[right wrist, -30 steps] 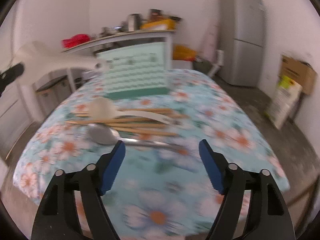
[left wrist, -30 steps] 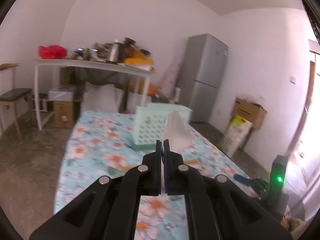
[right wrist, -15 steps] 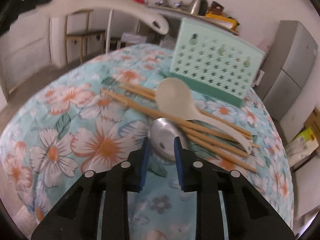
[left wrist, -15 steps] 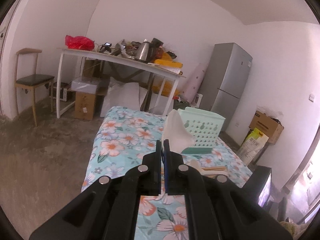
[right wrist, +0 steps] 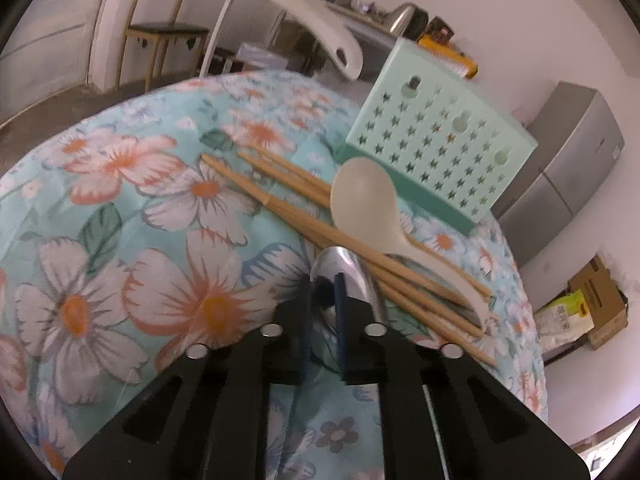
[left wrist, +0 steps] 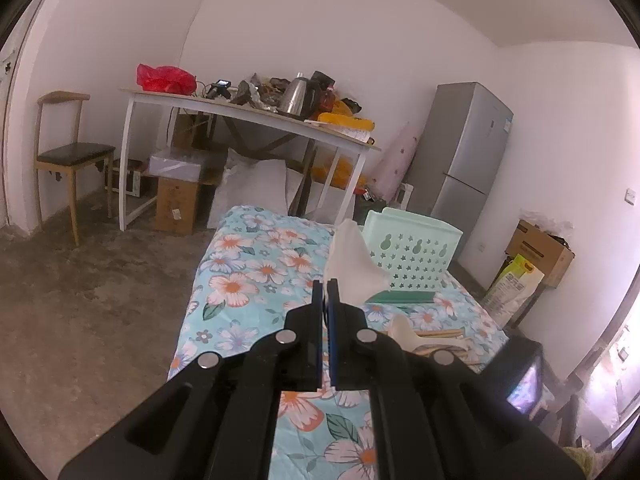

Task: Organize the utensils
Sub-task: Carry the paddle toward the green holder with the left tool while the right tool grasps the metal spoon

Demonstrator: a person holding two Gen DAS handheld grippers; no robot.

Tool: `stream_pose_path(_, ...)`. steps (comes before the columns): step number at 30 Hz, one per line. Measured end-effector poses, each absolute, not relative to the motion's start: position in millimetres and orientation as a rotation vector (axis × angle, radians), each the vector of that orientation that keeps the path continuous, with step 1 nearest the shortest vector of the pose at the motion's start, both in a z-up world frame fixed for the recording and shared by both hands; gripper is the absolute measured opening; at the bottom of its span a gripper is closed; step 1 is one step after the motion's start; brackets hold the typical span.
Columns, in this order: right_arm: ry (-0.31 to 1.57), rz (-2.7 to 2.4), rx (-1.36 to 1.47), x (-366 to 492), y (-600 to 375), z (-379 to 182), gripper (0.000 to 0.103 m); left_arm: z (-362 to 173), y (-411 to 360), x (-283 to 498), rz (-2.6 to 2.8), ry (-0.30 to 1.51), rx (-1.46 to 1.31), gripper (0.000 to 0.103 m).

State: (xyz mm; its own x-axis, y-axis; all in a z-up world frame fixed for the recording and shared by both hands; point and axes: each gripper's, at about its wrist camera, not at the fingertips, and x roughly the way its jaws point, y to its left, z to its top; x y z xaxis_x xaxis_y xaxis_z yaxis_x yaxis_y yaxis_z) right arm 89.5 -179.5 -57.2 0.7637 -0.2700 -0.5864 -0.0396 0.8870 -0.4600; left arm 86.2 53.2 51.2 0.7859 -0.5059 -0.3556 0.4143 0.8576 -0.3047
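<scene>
One mint-green perforated holder is seen standing on the floral tablecloth, at about one o'clock from the right gripper; what lies inside it cannot be told, since only its star-pierced wall is shown. In the left wrist view the same holder is found at about one o'clock beyond the left gripper.

Several wooden chopsticks are laid slantwise on the cloth, running from ten o'clock down to four o'clock, just in front of the holder. A pale plastic spoon is rested across them, its bowl close to the holder's base. A metal spoon is lying just beside the chopsticks at six o'clock from the plastic spoon.

The right gripper's jaws have just been closing and are now drawn in narrowly onto the bowl of the metal spoon, whose rounded tip is seen rising between the blue pads at twelve o'clock.

The left gripper is clamped tight on a white rice paddle, whose blade is held upright just above the fingertips. In the right wrist view that paddle's handle end, with its hanging hole, is seen crossing the top of the picture at twelve o'clock, well above the cloth.
</scene>
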Motion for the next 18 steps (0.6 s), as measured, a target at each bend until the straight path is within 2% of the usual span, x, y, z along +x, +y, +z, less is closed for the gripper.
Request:
stream_pose_path(7, 0.62, -0.074, -0.36, 62.8, -195.4, -21.6, 0.001, 69.4, 50.3, 81.5, -0.499, 0.385, -0.215, 0.001)
stream_pose_path(13, 0.554, -0.021, -0.181, 45.4, -230.3, 26.2, 0.0, 110.2, 31.5, 90.8, -0.537, 0.286, -0.179, 0.001)
stream_pose_path(18, 0.455, -0.017, -0.054, 38.3, -268.2, 68.0, 0.0, 142.4, -2.8, 120.5, -0.557, 0.29, -0.058, 0.001)
